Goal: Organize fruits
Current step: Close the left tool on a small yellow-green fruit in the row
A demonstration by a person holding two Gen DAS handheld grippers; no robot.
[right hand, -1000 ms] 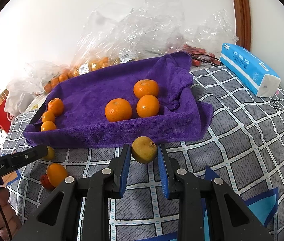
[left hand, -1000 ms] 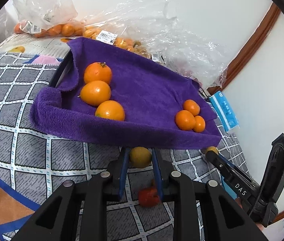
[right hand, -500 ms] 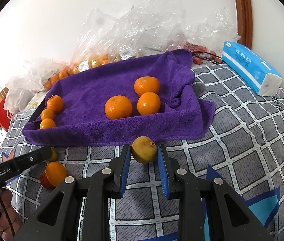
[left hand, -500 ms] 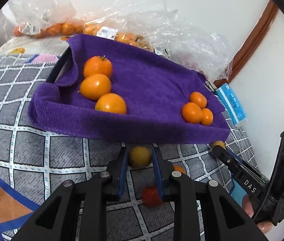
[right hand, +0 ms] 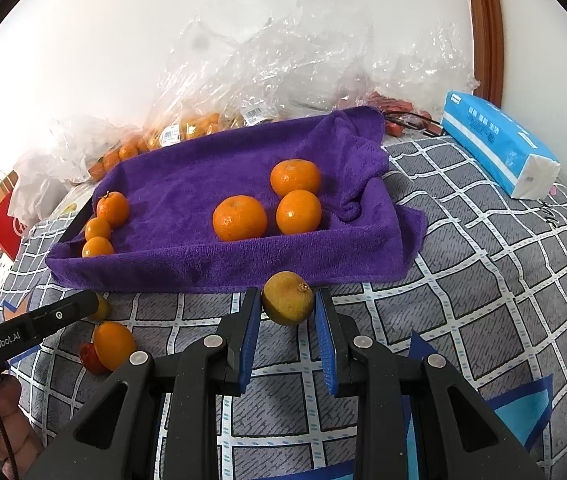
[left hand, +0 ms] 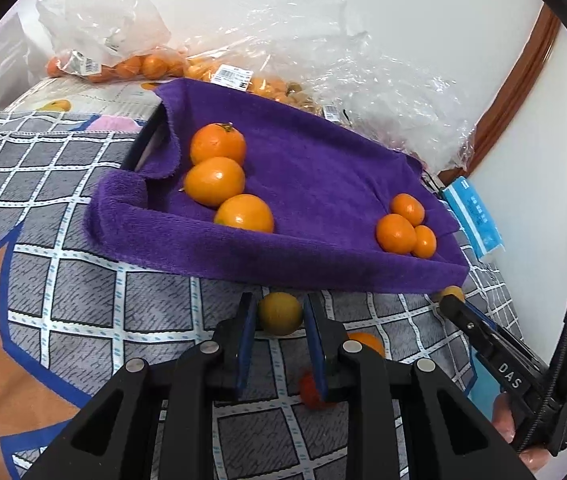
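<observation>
Two low fisheye views, both close above a checked cloth point(left hand: 83, 288) and aimed at a purple towel point(left hand: 323, 184) near a white wall. Left wrist view taken from the towel's left front, angled rightward along its own fingers point(left hand: 246, 320). Right wrist view taken from the right front, angled leftward. Shared in both: towel, oranges on it, plastic bags point(right hand: 283, 68) behind, blue tissue pack point(right hand: 495, 140).

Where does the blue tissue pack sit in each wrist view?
Left wrist: tissue pack at the right edge, just past the towel's right corner.
Right wrist: tissue pack at upper right, on the checked cover, right of the towel.
Shared landmark: the purple towel.
</observation>
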